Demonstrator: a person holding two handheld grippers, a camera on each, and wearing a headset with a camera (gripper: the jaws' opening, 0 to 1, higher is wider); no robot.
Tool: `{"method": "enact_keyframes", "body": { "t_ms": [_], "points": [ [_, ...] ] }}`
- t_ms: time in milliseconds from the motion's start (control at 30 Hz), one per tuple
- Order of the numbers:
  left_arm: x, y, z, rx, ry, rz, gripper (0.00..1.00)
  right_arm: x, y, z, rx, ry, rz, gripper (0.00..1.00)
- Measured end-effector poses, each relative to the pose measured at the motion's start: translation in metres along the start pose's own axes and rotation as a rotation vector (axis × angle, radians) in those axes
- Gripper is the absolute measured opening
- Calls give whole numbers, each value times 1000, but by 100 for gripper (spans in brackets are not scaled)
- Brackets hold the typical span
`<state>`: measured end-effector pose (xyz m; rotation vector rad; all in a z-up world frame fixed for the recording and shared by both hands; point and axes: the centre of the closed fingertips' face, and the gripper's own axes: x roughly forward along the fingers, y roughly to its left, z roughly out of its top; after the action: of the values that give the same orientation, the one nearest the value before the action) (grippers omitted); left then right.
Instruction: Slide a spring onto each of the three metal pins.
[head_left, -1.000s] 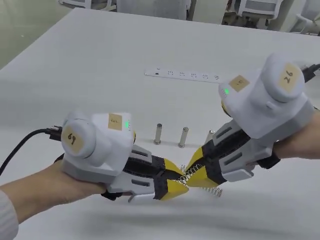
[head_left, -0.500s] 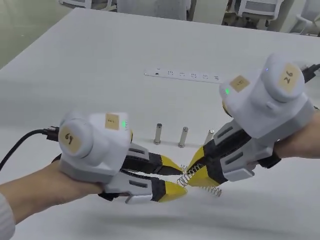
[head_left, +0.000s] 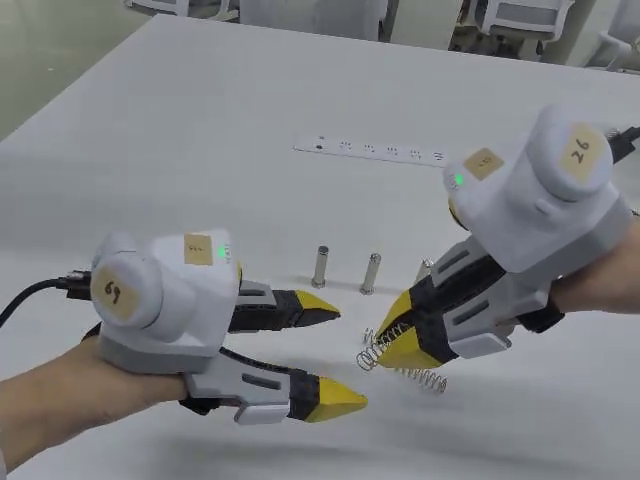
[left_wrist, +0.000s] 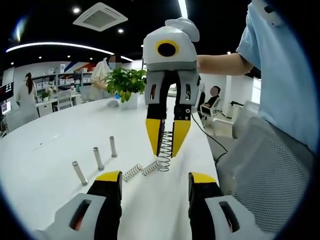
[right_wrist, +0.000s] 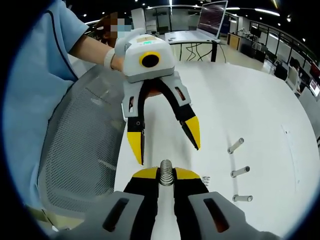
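No pin has a spring yet; three pins (head_left: 371, 272) stand bare; the right gripper (head_left: 390, 347) pinches one spring (left_wrist: 165, 147); the left gripper (head_left: 348, 358) has jaws spread wide, holding nothing; another spring (head_left: 420, 378) lies on the table (head_left: 200, 150).

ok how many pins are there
3, upright in a row, all bare: near pin, middle pin, far pin. In the head view the right gripper partly hides one.
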<state>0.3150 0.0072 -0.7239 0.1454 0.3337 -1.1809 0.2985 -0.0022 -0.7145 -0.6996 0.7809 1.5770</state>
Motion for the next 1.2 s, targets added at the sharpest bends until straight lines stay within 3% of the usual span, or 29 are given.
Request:
{"method": "enact_keyframes", "body": {
  "t_ms": [233,500,833,1200],
  "points": [
    [-8,7,-2,-13,-14,50,63,0,-3,1,-5,5,2,7],
    [-21,21,-7,-52,-13,134,89,0,-9,3,-17,17,3,7],
    [-32,26,-10,-79,-27,169,92,2,-19,5,-37,40,2,7],
    [-36,26,-15,-97,-34,175,89,-1,-34,11,-56,70,-4,7]
  ]
}}
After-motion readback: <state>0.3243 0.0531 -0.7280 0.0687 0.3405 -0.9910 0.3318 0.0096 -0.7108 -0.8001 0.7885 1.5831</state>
